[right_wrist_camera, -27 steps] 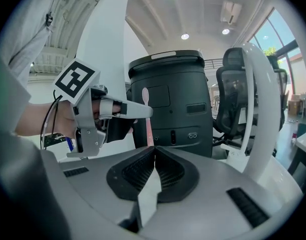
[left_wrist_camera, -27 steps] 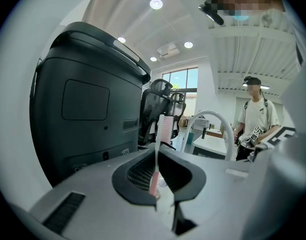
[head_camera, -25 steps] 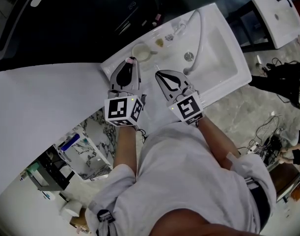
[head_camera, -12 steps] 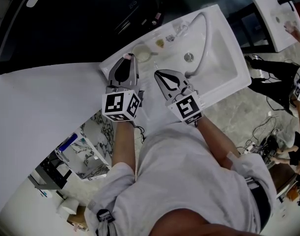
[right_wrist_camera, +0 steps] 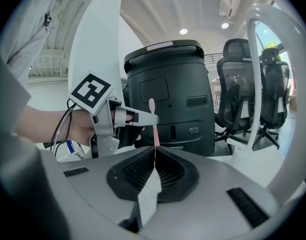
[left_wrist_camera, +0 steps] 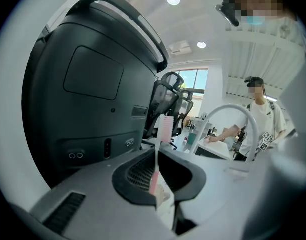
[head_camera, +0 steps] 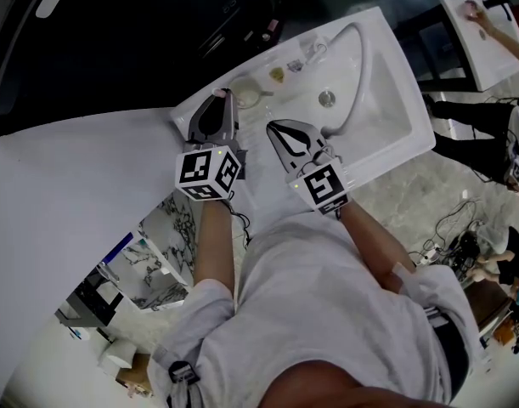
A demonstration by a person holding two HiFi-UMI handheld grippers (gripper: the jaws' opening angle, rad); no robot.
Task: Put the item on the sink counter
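**One light toothbrush, pinched just under its head**

One pink toothbrush (left_wrist_camera: 162, 134) is the thing to set down. It stands upright in the left gripper (head_camera: 224, 100), whose fingers are clamped on the handle a little below the bristle head. The head points to 12 o'clock and the rest of the handle hangs down toward 6 o'clock. It looks like thin moulded plastic, so it is probably very light, stiff along its length and not fragile. It is also smooth and narrow, so it could twist or slide in a flat pinch. A hold nearer mid-handle would likely steady it better. As gripped now, the long free end may swing when the wrist tips it over to lay it flat.

In the head view the left forearm reaches forward with the marker cube toward the person and the fingers aimed at about 12 o'clock. The left gripper is over the left end of the white worktop (head_camera: 257, 117). A cup (head_camera: 245, 94) sits near the fingertips at 1 o'clock, and the basin (head_camera: 386, 100) lies off at 3 o'clock. Whether the handle's lower end touches the worktop cannot be told.

The right gripper (head_camera: 280, 130) is at 3 o'clock of the left one and apart from it. Its fingers are pressed together on nothing. In the right gripper view the toothbrush shows beyond its tips, held by the left gripper alone.
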